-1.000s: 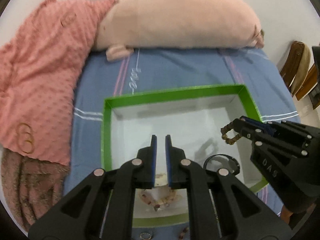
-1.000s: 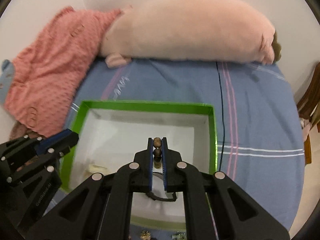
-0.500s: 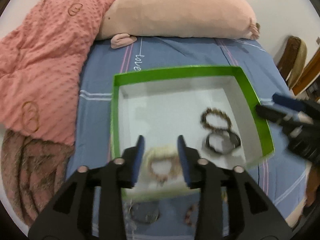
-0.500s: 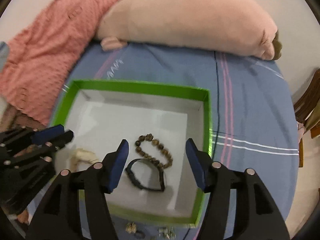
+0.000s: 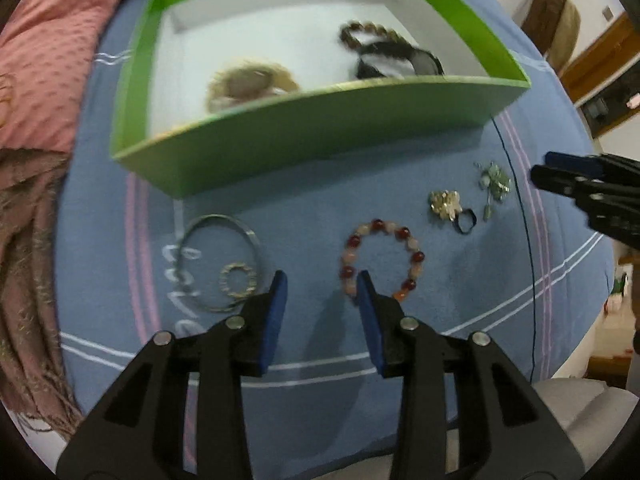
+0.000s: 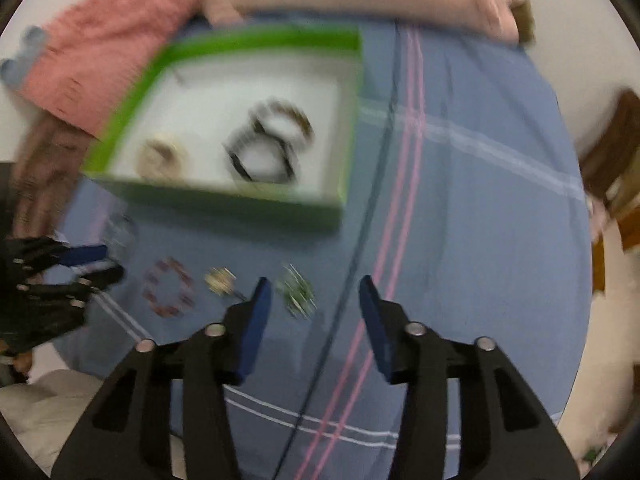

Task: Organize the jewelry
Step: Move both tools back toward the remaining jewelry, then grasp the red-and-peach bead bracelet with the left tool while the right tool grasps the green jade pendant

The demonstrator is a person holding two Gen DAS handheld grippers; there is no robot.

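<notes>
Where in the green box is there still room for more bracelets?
The green box is bare along its far wall and in its far left corner. Nearer, the pale bracelet fills the left, and the brown bead bracelet and black band crowd the right. A narrow white strip runs between them.

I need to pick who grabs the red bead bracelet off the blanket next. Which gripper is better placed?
Left. The left gripper is open and empty, its tips right beside the red bead bracelet. The right gripper, also open, sits over the green-silver ornament, farther away.
</notes>
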